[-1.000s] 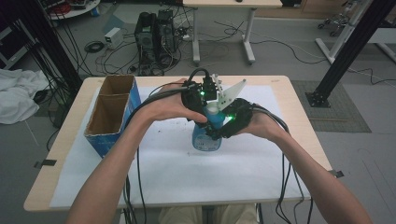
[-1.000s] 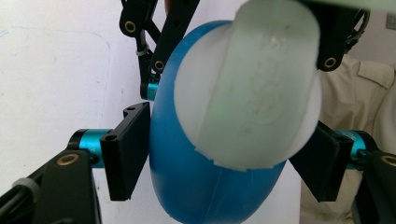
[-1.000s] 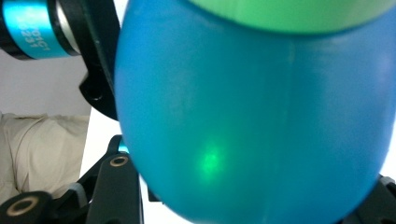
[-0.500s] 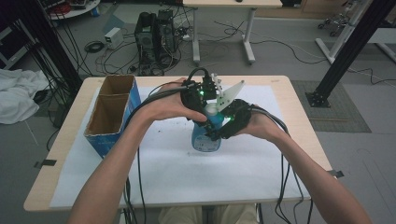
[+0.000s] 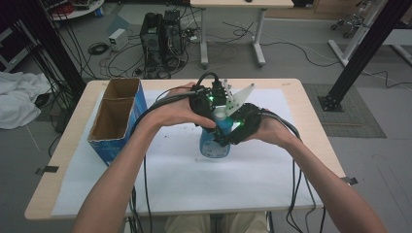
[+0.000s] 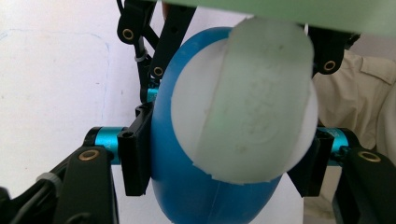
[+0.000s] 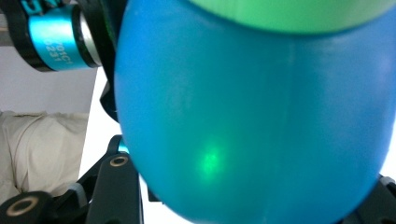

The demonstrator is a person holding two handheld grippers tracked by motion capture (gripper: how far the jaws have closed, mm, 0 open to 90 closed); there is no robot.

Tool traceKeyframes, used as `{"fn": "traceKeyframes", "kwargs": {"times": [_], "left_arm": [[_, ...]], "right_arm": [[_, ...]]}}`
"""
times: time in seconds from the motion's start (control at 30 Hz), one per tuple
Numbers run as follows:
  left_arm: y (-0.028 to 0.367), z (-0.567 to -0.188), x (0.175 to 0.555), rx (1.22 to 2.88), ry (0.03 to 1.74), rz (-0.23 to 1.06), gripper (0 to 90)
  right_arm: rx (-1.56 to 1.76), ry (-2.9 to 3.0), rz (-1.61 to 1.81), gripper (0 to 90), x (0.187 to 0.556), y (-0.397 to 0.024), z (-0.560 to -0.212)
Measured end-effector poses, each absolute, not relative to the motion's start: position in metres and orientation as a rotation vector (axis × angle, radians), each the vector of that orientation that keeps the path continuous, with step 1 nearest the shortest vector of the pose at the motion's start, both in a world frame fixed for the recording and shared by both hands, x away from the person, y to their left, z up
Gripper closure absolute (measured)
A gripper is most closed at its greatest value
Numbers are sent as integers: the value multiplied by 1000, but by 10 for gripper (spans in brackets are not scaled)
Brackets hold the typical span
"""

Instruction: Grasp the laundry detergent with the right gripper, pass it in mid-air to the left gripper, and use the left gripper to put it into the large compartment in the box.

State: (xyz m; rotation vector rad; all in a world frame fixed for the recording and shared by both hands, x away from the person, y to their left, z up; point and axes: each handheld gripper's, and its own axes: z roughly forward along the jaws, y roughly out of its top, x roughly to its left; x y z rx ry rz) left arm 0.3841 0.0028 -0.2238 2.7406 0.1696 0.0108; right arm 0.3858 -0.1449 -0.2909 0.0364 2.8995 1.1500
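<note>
Wooden table [image 5: 311, 121] w/ white paper sheet [image 5: 194, 179] on top, lab floor w/ cables behind. Blue bottle [image 5: 214, 145] stood upright mid-table on sheet, right of open cardboard box [image 5: 116, 121] at left edge. Left gripper [image 5: 210, 103] came over bottle top from left; jaws just closing, seen either side of white cap [image 6: 243, 102] and pressing it. Right gripper [image 5: 233, 131] clenched on bottle body from right, blue wall [image 7: 252, 121] tight against cam. Both hands close together above bottle.

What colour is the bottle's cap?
White cap, on a blue bottle; clearest in the left gripper view.
</note>
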Motion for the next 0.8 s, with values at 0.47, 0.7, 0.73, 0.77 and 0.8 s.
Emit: {"fn": "traceKeyframes", "kwargs": {"times": [0.47,0.7,0.73,0.77,0.8], "left_arm": [[3,-223,382,2727,151,34,368],[1,-227,381,2762,147,22,368],[0,-228,380,2770,157,27,368],[0,-228,380,2769,155,24,368],[1,-227,381,2756,151,23,368]], "right_arm": [[25,2902,1175,457,386,-146,-290],[5,2913,1148,448,385,-144,-294],[-6,2907,1143,447,385,-143,-296],[-6,2907,1143,447,385,-143,-296],[2,2911,1141,445,385,-143,-295]]}}
